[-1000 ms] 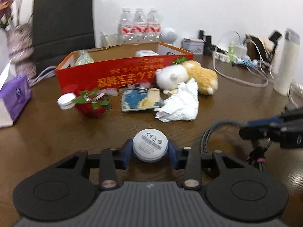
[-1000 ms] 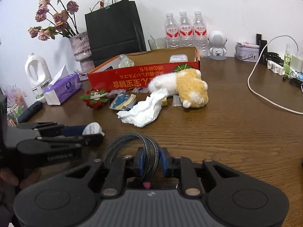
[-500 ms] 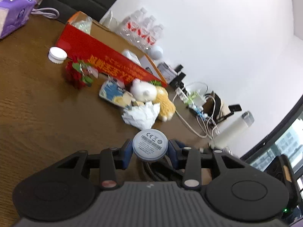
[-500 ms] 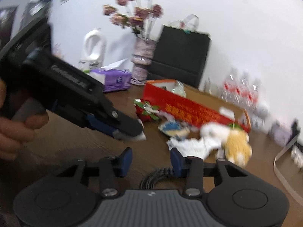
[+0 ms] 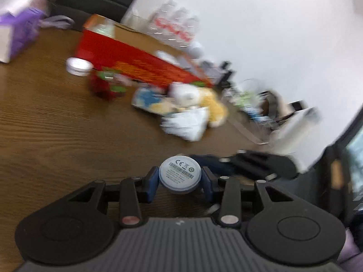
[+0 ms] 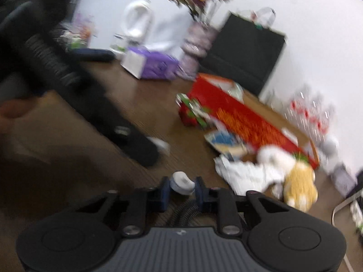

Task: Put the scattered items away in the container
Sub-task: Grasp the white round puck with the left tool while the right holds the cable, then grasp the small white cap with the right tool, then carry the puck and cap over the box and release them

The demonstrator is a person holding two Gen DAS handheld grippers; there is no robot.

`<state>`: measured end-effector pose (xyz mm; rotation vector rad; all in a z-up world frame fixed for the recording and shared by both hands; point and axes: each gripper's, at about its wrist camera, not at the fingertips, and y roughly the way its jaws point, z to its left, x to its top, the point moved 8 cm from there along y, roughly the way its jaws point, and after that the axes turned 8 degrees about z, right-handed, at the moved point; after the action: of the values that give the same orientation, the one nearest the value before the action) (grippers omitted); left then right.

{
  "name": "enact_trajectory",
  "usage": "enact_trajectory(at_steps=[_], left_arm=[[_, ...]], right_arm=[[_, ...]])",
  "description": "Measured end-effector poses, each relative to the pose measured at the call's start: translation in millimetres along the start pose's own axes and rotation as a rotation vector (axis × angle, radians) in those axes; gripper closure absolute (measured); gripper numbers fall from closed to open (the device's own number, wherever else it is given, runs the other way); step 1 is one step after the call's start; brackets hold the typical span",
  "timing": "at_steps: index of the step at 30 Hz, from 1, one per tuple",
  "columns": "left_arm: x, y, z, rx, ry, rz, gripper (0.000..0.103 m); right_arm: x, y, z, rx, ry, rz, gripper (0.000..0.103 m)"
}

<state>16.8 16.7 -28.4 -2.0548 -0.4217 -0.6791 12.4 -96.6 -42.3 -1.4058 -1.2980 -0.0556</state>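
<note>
My left gripper [image 5: 179, 180] is shut on a round white charger puck [image 5: 180, 174] with a grey braided cable. In the right wrist view the right gripper [image 6: 180, 191] has its blue pads around the same puck [image 6: 181, 182], cable [image 6: 181, 215] below. The left gripper [image 6: 136, 142] shows as a dark blurred shape. The red cardboard box [image 5: 140, 65] lies open beyond. In front of it lie a red strawberry toy [image 5: 105, 86], a blue packet [image 5: 149, 100], crumpled white paper [image 5: 188, 122] and a plush toy [image 5: 199, 99]. Both views are blurred.
A white lid [image 5: 78, 65] sits left of the box. A purple tissue pack [image 6: 152, 65], flower vase [image 6: 195, 38], black bag [image 6: 245, 52] and water bottles [image 6: 310, 111] stand behind. Cables and chargers [image 5: 254, 104] crowd the table's right side.
The right gripper let go of the braided cable, opened, then closed around the puck. Both grippers swung and tilted, so the views are skewed and blurred.
</note>
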Motion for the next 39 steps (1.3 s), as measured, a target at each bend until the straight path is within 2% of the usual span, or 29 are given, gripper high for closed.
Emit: enact_trajectory(at_steps=[2,3,4,6,8,9,11,12,13,14,15,19,22,25,28,31,34,39], left_arm=[[-4,-1,3,0.157,0.069,-0.009,0.062],[-5,-1,2,0.215,0.111,-0.011,0.062],[-6,0,0,0.249,0.136,-0.011,0.062],[-6,2,-4,0.283,0.167,-0.011,0.053],[-5,5,-4,0.309,0.184,-0.016,0.051],[-3,6,-4,0.327,0.193,-0.019,0.047],[-2,8,-3,0.353,0.196,-0.017,0.044],[-2,8,-3,0.359,0.199,-0.016,0.044],[-3,8,-3,0.363,0.206,-0.016,0.046],[-5,8,-3,0.372,0.218,-0.018,0.058],[-6,8,-5,0.384,0.235,-0.023,0.062],[-9,6,-7,0.407,0.219,-0.046,0.063],[-7,-8,-14,0.424,0.198,-0.122,0.063],[-1,-34,-24,0.486,0.146,-0.300,0.063],[3,-46,-34,0.450,0.087,-0.397,0.063],[10,-46,-44,0.467,0.116,-0.458,0.063],[31,-40,-45,0.447,0.132,-0.456,0.063],[100,-30,-33,0.475,0.188,-0.506,0.063]], right_arm=[[0,-2,-8,0.038,0.082,0.007,0.087],[0,-3,-11,0.062,0.127,0.011,0.080],[1,-4,-13,0.087,0.160,0.016,0.065],[5,-9,-17,0.128,0.225,0.002,0.049],[8,-9,-20,0.153,0.283,0.001,0.049],[8,-6,-22,0.159,0.306,0.014,0.052],[5,4,-25,0.156,0.346,0.056,0.054],[3,9,-27,0.155,0.364,0.074,0.060],[2,13,-28,0.150,0.377,0.086,0.064],[2,16,-29,0.141,0.386,0.090,0.066],[2,18,-30,0.134,0.388,0.090,0.075],[4,17,-29,0.138,0.406,0.069,0.077],[11,-3,-34,0.097,0.421,-0.016,0.077],[15,-33,-42,0.022,0.440,-0.137,0.077],[7,-63,-51,-0.042,0.510,-0.279,0.077],[0,-70,-56,-0.087,0.540,-0.302,0.077],[3,-69,-70,-0.101,0.567,-0.305,0.077],[21,-60,-113,-0.113,0.598,-0.320,0.077]])
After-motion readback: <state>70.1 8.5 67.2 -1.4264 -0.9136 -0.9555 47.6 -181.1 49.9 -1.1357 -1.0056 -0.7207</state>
